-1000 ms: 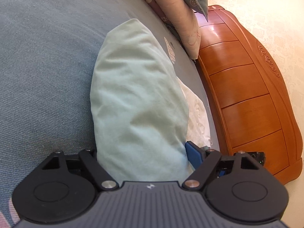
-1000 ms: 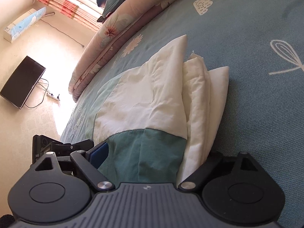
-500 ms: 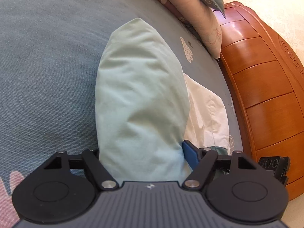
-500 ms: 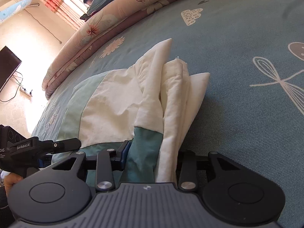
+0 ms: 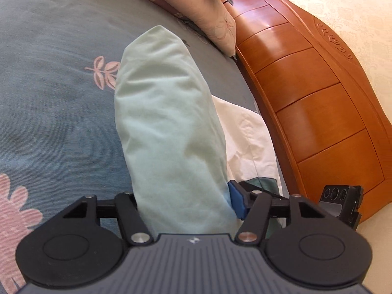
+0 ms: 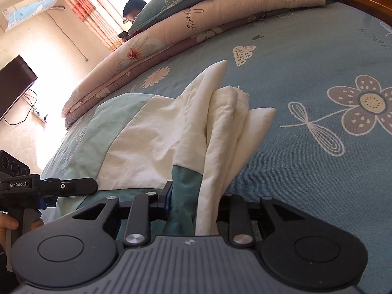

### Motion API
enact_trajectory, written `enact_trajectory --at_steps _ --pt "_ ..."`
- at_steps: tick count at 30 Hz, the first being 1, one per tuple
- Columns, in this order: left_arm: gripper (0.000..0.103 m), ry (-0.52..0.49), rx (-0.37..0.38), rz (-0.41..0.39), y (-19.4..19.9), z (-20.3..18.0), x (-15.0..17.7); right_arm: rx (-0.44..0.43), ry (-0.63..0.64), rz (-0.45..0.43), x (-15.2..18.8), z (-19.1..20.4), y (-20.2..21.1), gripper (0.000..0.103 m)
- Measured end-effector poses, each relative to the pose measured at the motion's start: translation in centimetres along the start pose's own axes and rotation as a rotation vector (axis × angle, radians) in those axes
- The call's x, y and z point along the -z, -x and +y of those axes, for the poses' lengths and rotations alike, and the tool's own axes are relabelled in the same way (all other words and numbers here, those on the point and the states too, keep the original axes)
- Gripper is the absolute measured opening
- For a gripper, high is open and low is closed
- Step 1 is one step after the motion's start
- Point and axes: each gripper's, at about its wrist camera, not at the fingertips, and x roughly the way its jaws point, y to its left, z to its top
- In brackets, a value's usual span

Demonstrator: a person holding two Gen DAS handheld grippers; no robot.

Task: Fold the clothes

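Observation:
A garment with mint-green [image 5: 169, 127], white [image 6: 152, 142] and dark teal [image 6: 183, 183] panels lies on the blue flowered bedsheet [image 5: 49, 78]. In the left wrist view the mint part fills the gap between the jaws of my left gripper [image 5: 186, 203], which is closed on a thick wad of it; the left finger is hidden under cloth. My right gripper [image 6: 193, 198] is shut on the bunched teal and white edge, with white folds [image 6: 227, 122] fanning out ahead. The left gripper [image 6: 73, 186] also shows at the right wrist view's left edge, held by a hand [image 6: 7, 225].
A wooden headboard [image 5: 318, 103] runs along the bed's right side. Folded quilts and pillows [image 6: 186, 22] are stacked across the far end of the bed. A person's head [image 6: 133, 9] shows behind them, by a curtained window. A dark screen [image 6: 14, 83] hangs on the wall.
Both grippers' jaws have drawn in on the cloth, the right one clearly from wide to narrow. Both views have shifted along the bed, and the garment is bunched more tightly.

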Motion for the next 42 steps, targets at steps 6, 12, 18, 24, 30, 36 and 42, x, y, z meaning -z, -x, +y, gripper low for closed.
enact_trajectory --at_steps 6,12,18,24,30,36,42 --pt "0.060 -0.057 0.089 0.049 -4.7 -5.3 3.1 0.099 -0.047 -0.063 0.8 -4.7 7.2 0.030" --pt "0.058 -0.091 0.148 0.099 -10.3 -8.9 5.2 0.230 -0.040 -0.068 1.4 -8.9 11.1 0.029" --pt "0.058 -0.111 0.184 0.126 -15.1 -11.2 6.5 0.327 -0.062 -0.097 1.0 -13.2 13.4 0.029" --pt "0.062 -0.144 0.118 0.132 -18.0 -10.9 7.2 0.373 -0.119 -0.095 1.8 -17.6 12.2 0.031" --pt "0.072 -0.186 0.084 0.173 -15.7 -9.0 6.6 0.455 -0.190 -0.134 2.7 -19.6 12.7 0.066" --pt "0.072 -0.549 -0.050 0.151 -9.3 -12.6 7.2 0.521 -0.166 -0.129 2.6 -18.3 16.4 0.066" --pt "0.078 -0.849 0.063 0.215 -9.5 -20.8 11.7 0.445 -0.003 -0.048 4.1 -13.1 17.4 0.054"
